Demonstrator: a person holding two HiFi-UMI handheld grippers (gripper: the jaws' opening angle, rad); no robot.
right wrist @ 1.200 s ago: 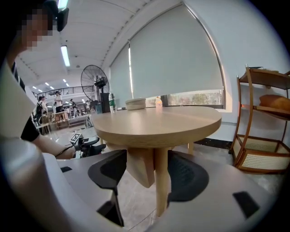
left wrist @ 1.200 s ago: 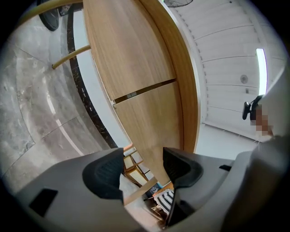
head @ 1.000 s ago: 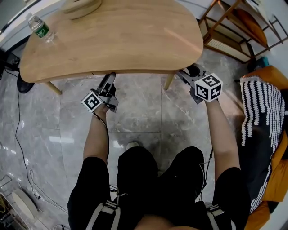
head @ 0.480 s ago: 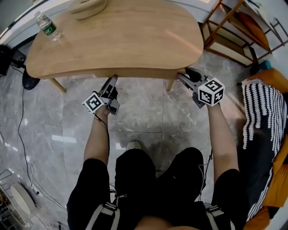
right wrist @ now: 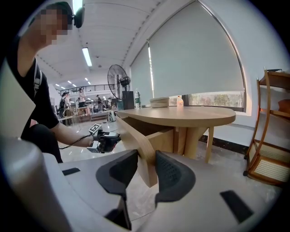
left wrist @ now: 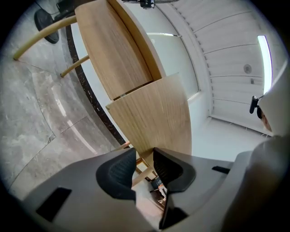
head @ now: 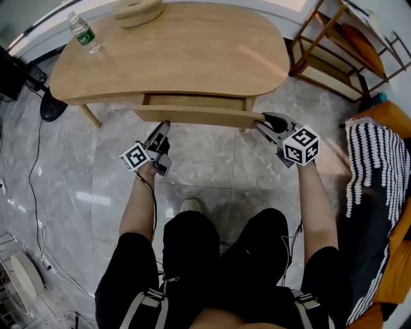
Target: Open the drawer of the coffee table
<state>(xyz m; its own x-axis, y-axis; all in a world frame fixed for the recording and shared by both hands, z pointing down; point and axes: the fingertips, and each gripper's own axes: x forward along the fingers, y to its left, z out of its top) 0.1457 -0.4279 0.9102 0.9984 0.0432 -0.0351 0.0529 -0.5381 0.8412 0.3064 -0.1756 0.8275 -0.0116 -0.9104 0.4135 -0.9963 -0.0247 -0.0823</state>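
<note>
The light wood coffee table (head: 192, 45) has its drawer (head: 192, 101) pulled partway out toward me. My left gripper (head: 164, 126) grips the left end of the drawer front (head: 192, 116), and my right gripper (head: 264, 119) grips its right end. In the left gripper view the drawer front (left wrist: 154, 113) runs down between the pads of my left gripper (left wrist: 144, 159). In the right gripper view the panel's edge (right wrist: 136, 136) is pinched in my right gripper (right wrist: 146, 165). Both pairs of jaws have just been closing, with the panel between them.
A plastic bottle (head: 83, 32) and a round pale bowl (head: 138, 9) stand on the tabletop's far left. A wooden shelf unit (head: 334, 51) stands at the right. A striped cloth (head: 379, 173) lies on an orange seat. Cables (head: 32, 193) trail over the marble floor.
The drawer has slid out from under the tabletop toward me, and its inside now shows. Both grippers have come back with the drawer front.
</note>
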